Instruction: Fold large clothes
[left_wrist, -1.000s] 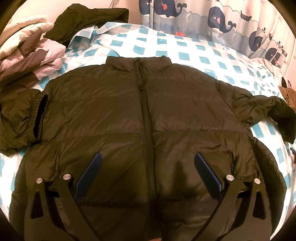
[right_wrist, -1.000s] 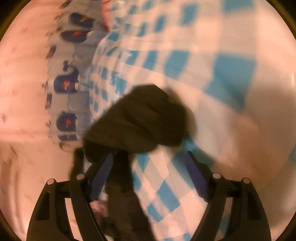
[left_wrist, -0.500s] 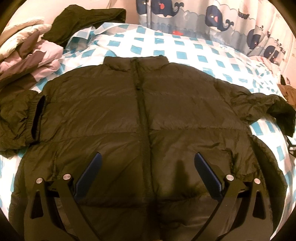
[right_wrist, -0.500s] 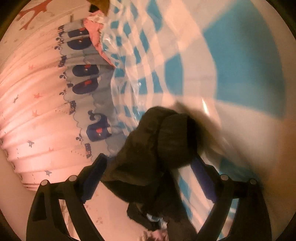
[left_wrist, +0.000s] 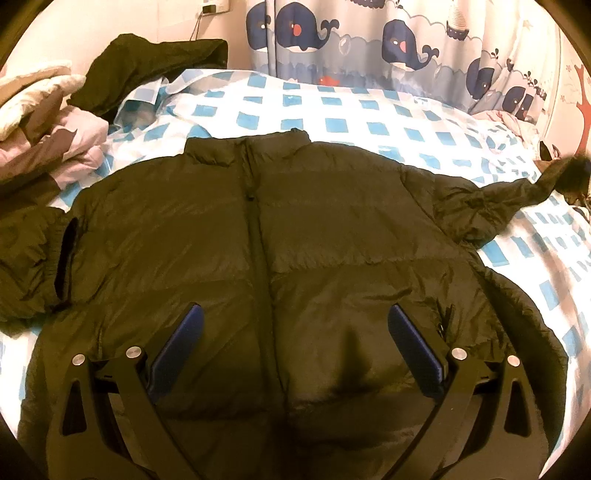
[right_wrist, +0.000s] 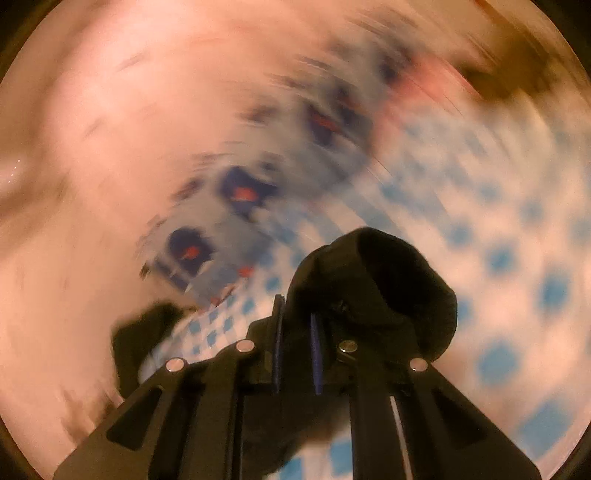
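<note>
**Puffer jacket flat on the bed, one cuff pinched**

So the dark puffer jacket (left_wrist: 258, 258) is lying front-up, zipped, across the middle of the blue-and-white checked bed (left_wrist: 369, 122), collar toward the far edge by the whale curtain (left_wrist: 406, 44). The left gripper (left_wrist: 295, 332) hangs over the hem with its jaws spread wide, nothing between them. The right gripper (right_wrist: 295, 325) is closing, its blue pads nearly together with the sleeve cuff (right_wrist: 373, 288) bunched between them. In the left view that sleeve stretches out toward the bed's right edge. A heap of other clothes (left_wrist: 48, 122) sits at the far left corner. The right view is really blurry.
</note>
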